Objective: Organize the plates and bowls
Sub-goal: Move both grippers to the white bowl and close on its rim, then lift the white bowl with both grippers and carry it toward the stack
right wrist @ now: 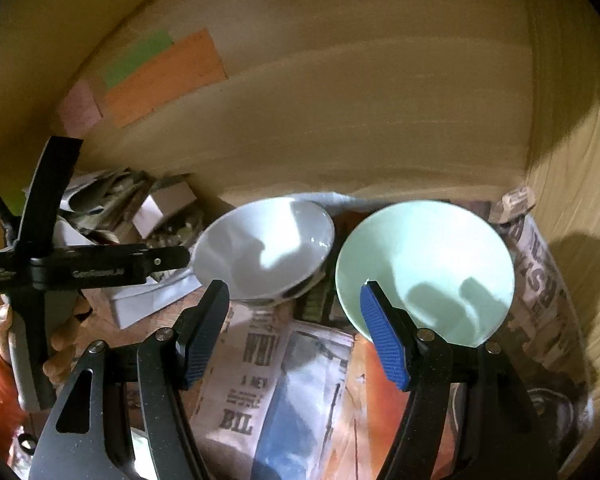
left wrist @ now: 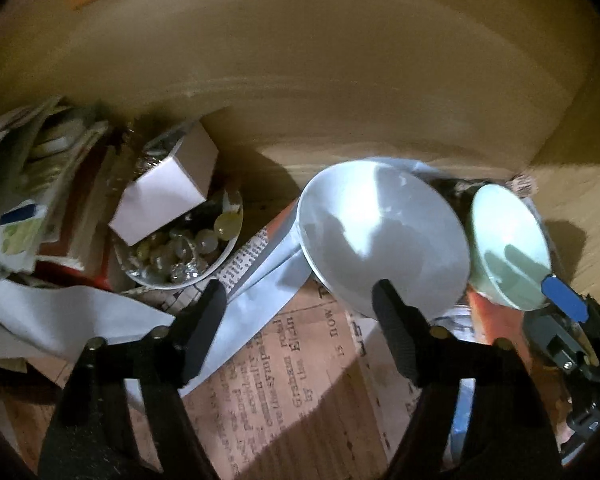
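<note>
A white bowl (left wrist: 380, 232) and a pale green bowl (left wrist: 508, 248) sit side by side on newspaper inside a wooden cupboard, the green one on the right. My left gripper (left wrist: 298, 290) is open. Its right finger overlaps the white bowl's near rim, and its left finger hangs over the papers. My right gripper (right wrist: 293, 288), with blue pads, is open too. Its right finger stands at the near left rim of the green bowl (right wrist: 424, 268), and the white bowl (right wrist: 264, 252) lies beyond the gap. Neither bowl is gripped.
A small white bowl of beads (left wrist: 180, 256) with a white box (left wrist: 164, 192) on it stands left, beside stacked papers (left wrist: 40, 184). Newspaper (right wrist: 260, 360) lines the floor. The wooden back wall (right wrist: 340, 128) and right side wall (right wrist: 572, 240) are close. A hand (right wrist: 60, 344) holds the left gripper.
</note>
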The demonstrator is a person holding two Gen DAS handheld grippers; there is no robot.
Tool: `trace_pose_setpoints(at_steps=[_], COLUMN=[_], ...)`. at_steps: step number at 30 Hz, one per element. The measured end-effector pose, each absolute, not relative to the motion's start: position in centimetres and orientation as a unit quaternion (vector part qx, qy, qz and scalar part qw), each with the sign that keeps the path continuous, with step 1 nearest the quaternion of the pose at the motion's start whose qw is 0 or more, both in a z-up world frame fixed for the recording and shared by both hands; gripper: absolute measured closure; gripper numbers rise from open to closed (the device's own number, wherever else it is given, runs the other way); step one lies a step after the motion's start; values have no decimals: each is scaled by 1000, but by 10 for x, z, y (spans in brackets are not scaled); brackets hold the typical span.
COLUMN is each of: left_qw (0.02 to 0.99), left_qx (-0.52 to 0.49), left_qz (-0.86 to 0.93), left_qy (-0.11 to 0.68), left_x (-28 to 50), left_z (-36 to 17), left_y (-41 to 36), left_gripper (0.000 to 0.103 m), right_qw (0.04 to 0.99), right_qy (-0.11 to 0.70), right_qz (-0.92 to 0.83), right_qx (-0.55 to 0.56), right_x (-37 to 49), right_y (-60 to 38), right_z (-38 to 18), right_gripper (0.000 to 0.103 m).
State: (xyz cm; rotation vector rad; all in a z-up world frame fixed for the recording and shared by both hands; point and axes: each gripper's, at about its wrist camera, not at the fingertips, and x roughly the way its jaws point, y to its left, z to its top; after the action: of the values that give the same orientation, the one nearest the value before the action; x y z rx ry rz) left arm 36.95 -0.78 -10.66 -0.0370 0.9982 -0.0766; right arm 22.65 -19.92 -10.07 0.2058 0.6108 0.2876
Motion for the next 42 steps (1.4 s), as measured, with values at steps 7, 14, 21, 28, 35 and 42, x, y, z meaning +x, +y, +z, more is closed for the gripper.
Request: trace_pose_setpoints(at_steps=[7,14,21,28,35,42], left_qw=[866,856,849,839,834,837], left_qx=[-4,26,30,49,69,68], left_qz=[-38,-69,-83,-92,-120,-128], left_qy=[499,511,522,534,535,528], left_x=[386,391,377,349,320,321], left_z=[-128,-141,-144,-145,-143,-138], left_y=[-16,-37,-35,-35,-36,-34], left_gripper=[52,81,83,83,83,83], right_qw=[931,930,929,923,913,896], right_qy=[316,320,324,337,364,391], right_qz=[145,144,148,159,158,177], right_qx=[109,107,104,99,93,115], right_x=[235,236,237,240,248,259], right_y=[-200,-200,-200,-193,-187,-186], right_z=[-114,-120,-123,-129,-142,-154], right_gripper=[38,38,38,45,69,91])
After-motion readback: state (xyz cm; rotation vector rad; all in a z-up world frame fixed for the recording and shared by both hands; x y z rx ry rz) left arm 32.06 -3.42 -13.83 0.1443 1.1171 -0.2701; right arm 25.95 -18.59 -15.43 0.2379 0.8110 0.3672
